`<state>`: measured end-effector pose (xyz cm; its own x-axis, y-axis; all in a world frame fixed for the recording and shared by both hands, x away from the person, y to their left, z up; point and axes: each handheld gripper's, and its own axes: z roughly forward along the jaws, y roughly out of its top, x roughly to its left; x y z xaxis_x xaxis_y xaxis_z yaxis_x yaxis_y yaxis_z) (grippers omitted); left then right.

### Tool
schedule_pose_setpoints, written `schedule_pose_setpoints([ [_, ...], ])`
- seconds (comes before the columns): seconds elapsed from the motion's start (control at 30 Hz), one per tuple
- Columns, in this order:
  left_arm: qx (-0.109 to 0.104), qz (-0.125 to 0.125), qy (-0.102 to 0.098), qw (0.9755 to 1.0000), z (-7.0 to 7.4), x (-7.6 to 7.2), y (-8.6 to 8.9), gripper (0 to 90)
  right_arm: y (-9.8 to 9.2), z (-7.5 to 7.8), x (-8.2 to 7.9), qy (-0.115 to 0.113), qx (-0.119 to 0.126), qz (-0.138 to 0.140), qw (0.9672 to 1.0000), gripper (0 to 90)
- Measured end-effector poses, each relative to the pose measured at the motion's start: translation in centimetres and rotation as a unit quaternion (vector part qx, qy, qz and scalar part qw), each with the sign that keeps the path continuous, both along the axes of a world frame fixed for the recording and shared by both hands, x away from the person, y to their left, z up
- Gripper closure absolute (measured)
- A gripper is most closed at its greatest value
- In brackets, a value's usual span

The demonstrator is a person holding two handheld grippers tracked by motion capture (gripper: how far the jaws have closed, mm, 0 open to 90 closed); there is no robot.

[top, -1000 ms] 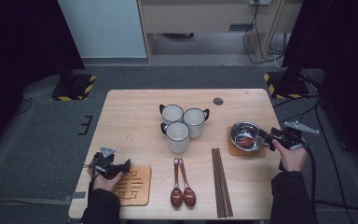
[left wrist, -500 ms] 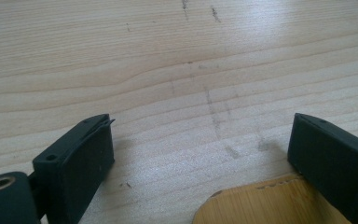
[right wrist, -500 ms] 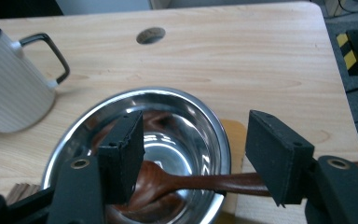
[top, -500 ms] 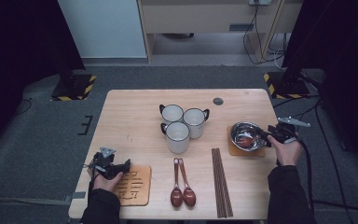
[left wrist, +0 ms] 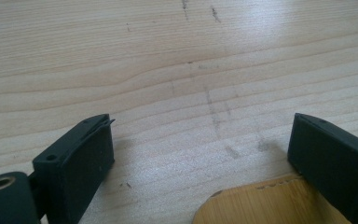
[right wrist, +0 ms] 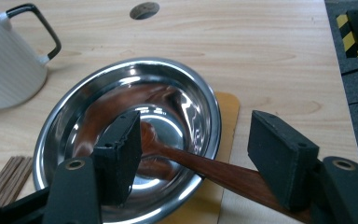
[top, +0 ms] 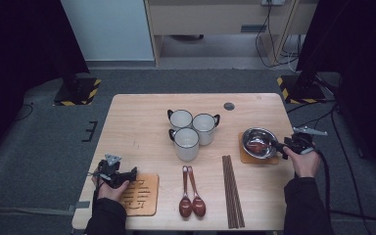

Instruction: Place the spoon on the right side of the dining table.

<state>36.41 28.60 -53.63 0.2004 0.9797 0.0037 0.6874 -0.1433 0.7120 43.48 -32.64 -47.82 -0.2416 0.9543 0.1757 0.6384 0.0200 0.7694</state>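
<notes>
I've got a wooden spoon (right wrist: pixel 191 164) lying in the steel bowl (right wrist: pixel 200 107) on its mat at the desk's right edge. My right hand-held gripper (right wrist: pixel 196 154) has just been opening — spoon handle between the jaws, unpressed. I'd draw straight back, keeping clear of the rim. My left hand-held gripper (left wrist: pixel 200 158) rests wide, empty, low over the desk.

Grey carpet floor (top: pixel 39 142), wooden table (top: pixel 137 117)
</notes>
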Motion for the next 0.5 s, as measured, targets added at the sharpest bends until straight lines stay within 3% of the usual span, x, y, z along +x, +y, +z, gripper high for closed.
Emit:
schedule_pose_setpoints([
  [0.5,0.000,0.000,0.000,1.0000,0.0,0.0,0.0,5.9,0.1,0.1,-2.5,0.017,0.003,0.033,0.9993,33.8],
])
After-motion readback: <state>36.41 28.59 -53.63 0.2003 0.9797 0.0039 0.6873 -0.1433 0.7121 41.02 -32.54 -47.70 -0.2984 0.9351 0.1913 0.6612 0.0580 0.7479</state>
